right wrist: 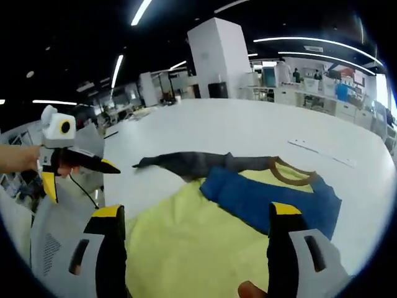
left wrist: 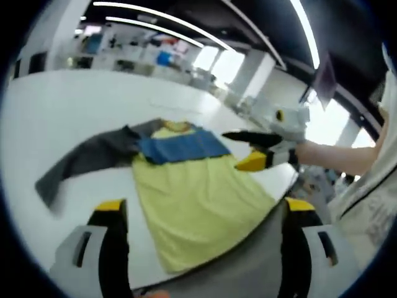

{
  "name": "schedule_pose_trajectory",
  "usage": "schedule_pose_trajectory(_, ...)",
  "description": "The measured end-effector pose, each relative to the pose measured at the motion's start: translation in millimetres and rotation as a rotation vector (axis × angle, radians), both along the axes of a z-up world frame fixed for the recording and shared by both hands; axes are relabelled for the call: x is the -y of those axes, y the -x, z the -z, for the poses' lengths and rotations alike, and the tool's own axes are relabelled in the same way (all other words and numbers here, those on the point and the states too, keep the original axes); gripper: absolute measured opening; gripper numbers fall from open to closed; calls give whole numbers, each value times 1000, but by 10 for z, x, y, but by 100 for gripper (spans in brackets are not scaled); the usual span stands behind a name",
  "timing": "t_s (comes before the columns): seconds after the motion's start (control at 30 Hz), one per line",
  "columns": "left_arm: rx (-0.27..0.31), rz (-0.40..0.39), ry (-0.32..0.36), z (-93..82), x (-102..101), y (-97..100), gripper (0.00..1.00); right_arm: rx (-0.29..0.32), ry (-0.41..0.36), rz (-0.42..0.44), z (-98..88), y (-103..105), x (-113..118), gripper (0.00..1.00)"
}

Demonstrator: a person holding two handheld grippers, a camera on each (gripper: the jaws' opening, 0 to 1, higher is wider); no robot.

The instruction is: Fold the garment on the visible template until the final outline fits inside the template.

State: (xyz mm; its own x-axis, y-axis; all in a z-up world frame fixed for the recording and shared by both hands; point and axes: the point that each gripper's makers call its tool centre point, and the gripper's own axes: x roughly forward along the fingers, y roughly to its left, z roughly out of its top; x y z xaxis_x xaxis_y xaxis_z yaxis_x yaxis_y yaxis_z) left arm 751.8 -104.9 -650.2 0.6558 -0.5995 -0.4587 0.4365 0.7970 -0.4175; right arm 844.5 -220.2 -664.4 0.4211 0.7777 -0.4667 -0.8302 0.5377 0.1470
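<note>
Left gripper (left wrist: 201, 214): black jaws, yellow tips, grey housings; right gripper (right wrist: 195, 217) alike

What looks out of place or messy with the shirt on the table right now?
The shirt lies unevenly: one grey sleeve sprawls out across the white table, while the other side appears folded in. No template outline is discernible.

Yellow, blue, grey garment (left wrist: 186, 192)

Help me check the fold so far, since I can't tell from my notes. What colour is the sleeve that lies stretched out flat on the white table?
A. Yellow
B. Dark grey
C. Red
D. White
B. The sleeve reaching out from the yellow and blue shirt across the table is dark grey.
</note>
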Motion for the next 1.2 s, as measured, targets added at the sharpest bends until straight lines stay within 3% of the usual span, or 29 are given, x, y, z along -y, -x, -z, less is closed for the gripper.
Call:
schedule_pose_trajectory(0.3,-1,27,-12,10,59,-100,99,-27,42,56,85,223,420,94)
schedule_pose_trajectory(0.7,-10,65,-16,66,177,-155,99,-29,83,155,40,396,987,92)
schedule_pose_trajectory(1.2,-26,57,-52,139,39,-225,97,-23,96,236,-35,507,1305,90)
